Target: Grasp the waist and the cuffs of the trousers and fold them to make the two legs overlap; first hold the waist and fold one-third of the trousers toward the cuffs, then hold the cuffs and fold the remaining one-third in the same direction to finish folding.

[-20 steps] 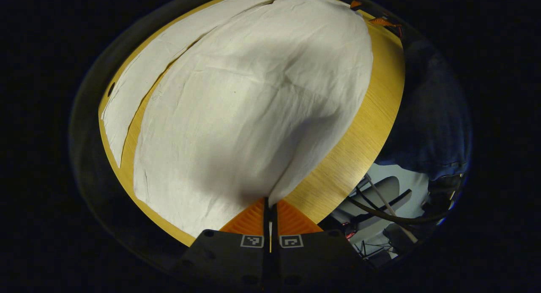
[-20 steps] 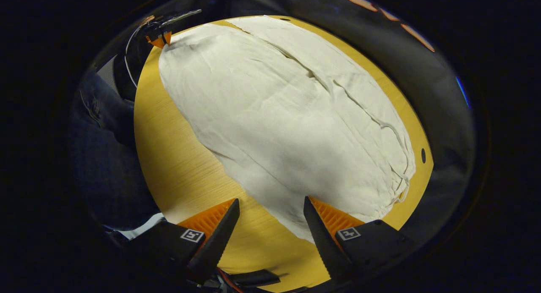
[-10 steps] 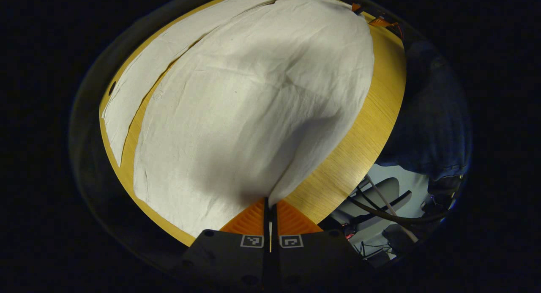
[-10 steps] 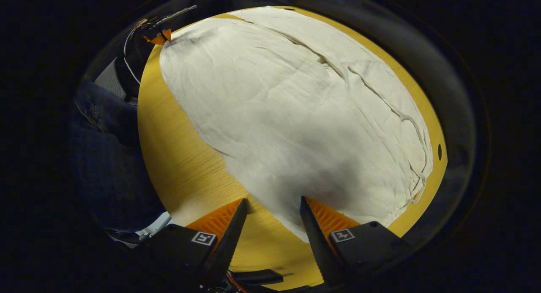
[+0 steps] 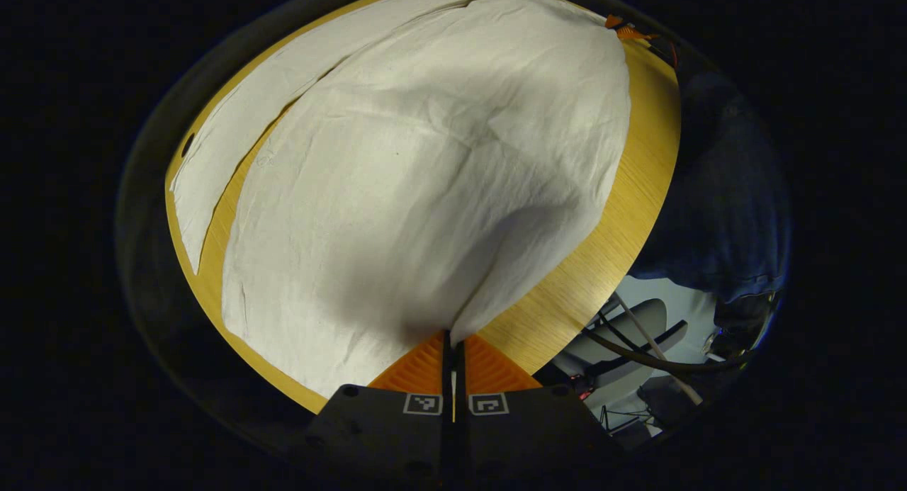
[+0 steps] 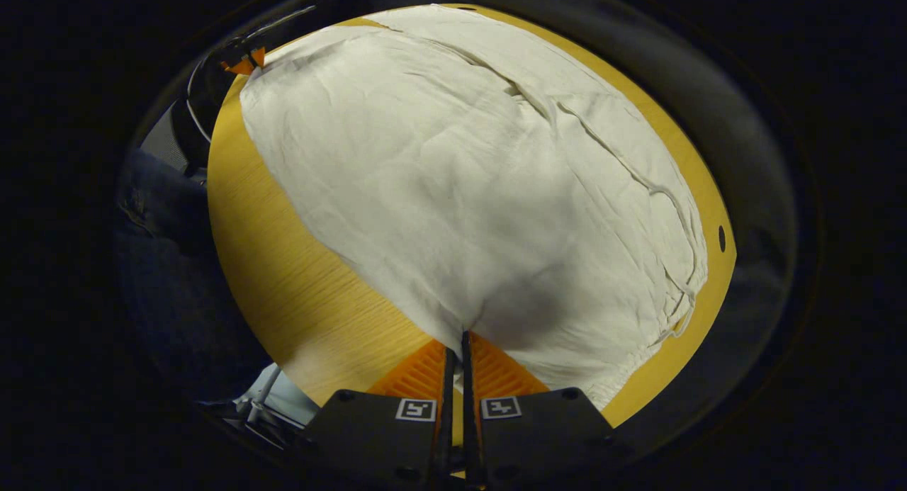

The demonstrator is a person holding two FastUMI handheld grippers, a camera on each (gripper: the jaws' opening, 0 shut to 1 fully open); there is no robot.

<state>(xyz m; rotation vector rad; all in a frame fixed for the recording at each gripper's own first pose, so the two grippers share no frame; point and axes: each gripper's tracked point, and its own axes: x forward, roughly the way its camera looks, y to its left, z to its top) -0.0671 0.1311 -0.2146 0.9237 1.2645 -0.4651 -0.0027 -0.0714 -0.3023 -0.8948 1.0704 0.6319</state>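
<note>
A round wooden table point(image 5: 602, 264) spread across the middle of both views. White trousers point(image 5: 425, 179) lay across most of it, one leg along the upper left of the left gripper view. At the bottom centre of that view the left gripper point(image 5: 453, 339) pinched the near cloth edge. The right gripper point(image 6: 462, 339), bottom centre of its own view, was pressed together on the trousers' edge near the waistband point(image 6: 638, 356).

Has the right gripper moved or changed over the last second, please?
Yes. The right gripper was open with the trousers' near edge between its fingers on the wooden table; it has now shut on that edge, staying at the same spot.
</note>
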